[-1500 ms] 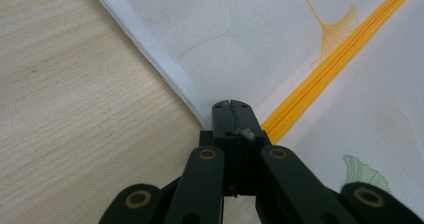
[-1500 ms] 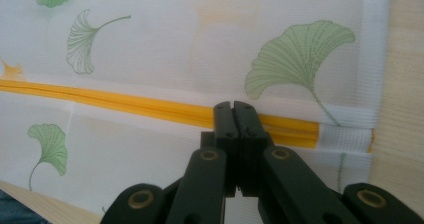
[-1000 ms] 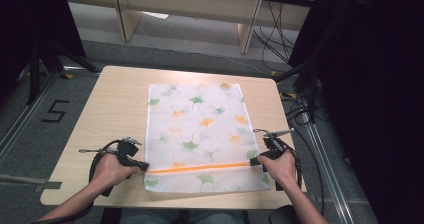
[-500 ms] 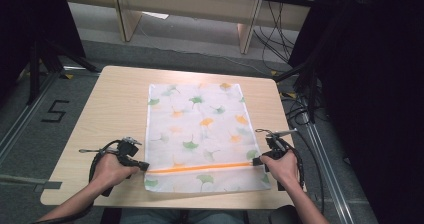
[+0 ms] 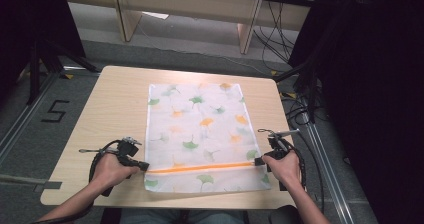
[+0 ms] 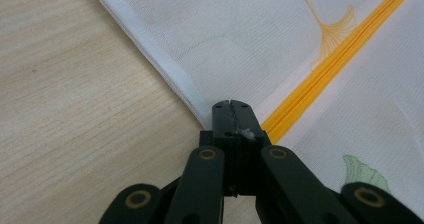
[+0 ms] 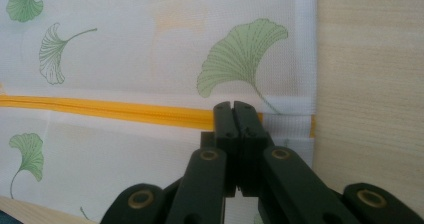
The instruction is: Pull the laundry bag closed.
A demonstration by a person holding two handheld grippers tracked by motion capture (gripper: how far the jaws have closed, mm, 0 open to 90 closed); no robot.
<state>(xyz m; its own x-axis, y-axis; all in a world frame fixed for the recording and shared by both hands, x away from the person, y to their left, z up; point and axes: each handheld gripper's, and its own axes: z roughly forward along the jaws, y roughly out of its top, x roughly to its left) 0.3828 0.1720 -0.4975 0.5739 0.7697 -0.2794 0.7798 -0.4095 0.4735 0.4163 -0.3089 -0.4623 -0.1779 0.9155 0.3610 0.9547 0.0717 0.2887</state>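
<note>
A white mesh bag (image 5: 200,129) printed with green and orange leaves lies flat on the wooden table (image 5: 110,99). An orange zipper (image 5: 200,167) runs across it near the front edge. My left gripper (image 5: 145,165) is shut, its tips at the bag's left hem beside the zipper's end. In the left gripper view the closed gripper (image 6: 231,104) touches the white hem (image 6: 165,64), next to the zipper (image 6: 320,79). My right gripper (image 5: 257,160) is shut at the zipper's right end. In the right gripper view its tips (image 7: 233,105) lie over the zipper (image 7: 100,109). I cannot tell whether either pinches cloth.
The table's front edge runs just below both hands. Bare wood (image 7: 370,59) lies right of the bag, and a wider strip at its left. Cables (image 5: 300,109) hang off the table's right side. A taped "5" (image 5: 55,111) marks the floor at left.
</note>
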